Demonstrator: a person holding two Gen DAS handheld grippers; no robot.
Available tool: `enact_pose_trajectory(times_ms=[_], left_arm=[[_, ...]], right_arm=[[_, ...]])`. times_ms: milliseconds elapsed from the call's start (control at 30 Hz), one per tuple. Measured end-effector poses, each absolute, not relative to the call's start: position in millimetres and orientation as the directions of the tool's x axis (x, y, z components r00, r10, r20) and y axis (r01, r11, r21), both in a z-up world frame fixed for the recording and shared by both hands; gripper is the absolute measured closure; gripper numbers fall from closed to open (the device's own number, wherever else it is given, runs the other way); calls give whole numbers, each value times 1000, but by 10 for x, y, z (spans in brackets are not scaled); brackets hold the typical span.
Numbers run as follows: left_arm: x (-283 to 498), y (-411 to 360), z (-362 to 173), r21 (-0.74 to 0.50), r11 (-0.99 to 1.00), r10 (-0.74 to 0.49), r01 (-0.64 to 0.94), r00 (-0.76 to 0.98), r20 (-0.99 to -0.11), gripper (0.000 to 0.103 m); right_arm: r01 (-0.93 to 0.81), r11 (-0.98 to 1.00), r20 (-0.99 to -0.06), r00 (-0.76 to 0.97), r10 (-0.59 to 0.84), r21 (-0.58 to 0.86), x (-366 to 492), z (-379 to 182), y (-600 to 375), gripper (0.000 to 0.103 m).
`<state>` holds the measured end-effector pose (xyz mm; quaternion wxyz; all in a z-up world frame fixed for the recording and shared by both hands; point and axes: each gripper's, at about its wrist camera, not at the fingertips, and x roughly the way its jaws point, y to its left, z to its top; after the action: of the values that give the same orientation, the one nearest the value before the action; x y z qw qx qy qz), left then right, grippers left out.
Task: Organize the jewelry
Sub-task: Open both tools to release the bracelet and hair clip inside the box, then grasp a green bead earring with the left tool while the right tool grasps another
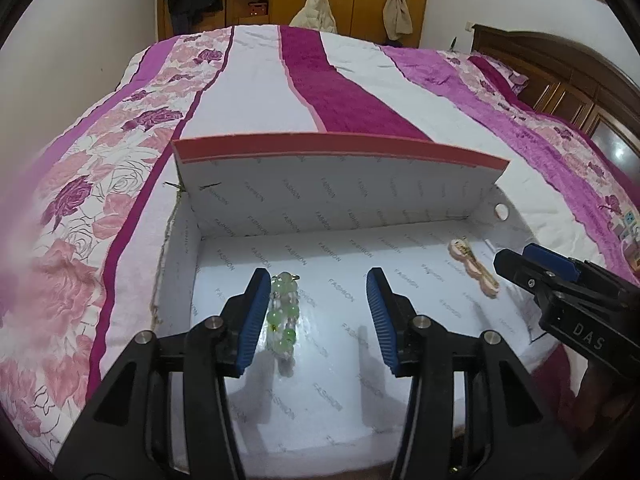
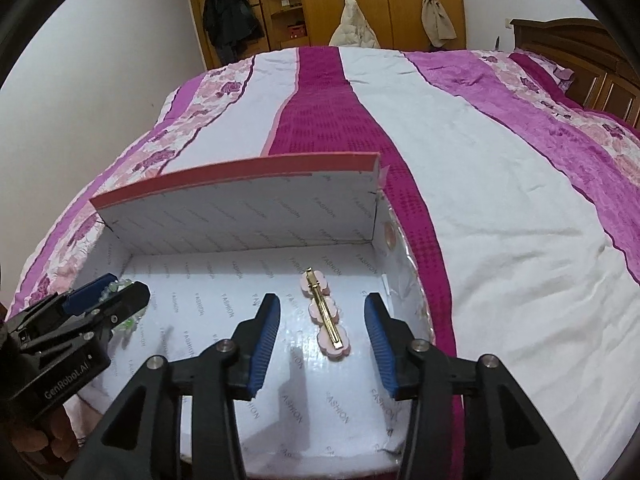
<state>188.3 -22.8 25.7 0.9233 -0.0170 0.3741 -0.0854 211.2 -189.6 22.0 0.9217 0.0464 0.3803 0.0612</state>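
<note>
Left wrist view: a white cardboard box [image 1: 400, 184] printed with the word FASHION, its coral-edged lid propped upright at the back, sits on a bed's pink, magenta and white floral quilt [image 1: 100, 208]. On the box floor lies a green and clear glass-bead bracelet [image 1: 285, 314], touching or just beside the inner face of the left gripper's [image 1: 318, 322] near blue ribbed pad, with the far pad well clear of it. The fingers stand wide apart and grip nothing, which suggests the bracelet rests on the box floor rather than being held.

Right wrist view: a pink flower-shaped hair clip with a gold metal bar [image 2: 326, 314] lies bar-side up toward the box's right wall, between the spread fingers of the right gripper [image 2: 322, 336], neither pad touching it. That gripper also holds nothing.

Both pieces lie inside the box, well apart, one toward each side, likely so that they do not tangle. With the lid open, the sorting appears well along, though closing the box may remain.
</note>
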Motion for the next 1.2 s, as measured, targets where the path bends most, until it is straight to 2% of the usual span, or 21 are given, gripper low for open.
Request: enact_pose_trajectory(times_ms=[233,600,867,1000,1200], left_arm=[[1689,-182,413,-96,987,-160,128,748,-644,58],[1291,21,686,-163,980,-186,111,796,-575,56],[984,135,849,-164,981,-174,101,827,-534,55],[830,173,863,-159,982,-170,99,824,-541,53],[662,209,784,-144,984,-171,105,782,-599,53]], right_arm=[[-113,983,-629,756,180,145,1857,432,-1902,40],[-155,978,-511,834,207,143,1289,799,-1875,35],[-156,979,-438,877,197,130,830,1009,-1890,34],[-150,979,-408,892,196,141,618,1086,-1946,33],[-149,979,-453,870,195,136,428,1020,-1981,33]])
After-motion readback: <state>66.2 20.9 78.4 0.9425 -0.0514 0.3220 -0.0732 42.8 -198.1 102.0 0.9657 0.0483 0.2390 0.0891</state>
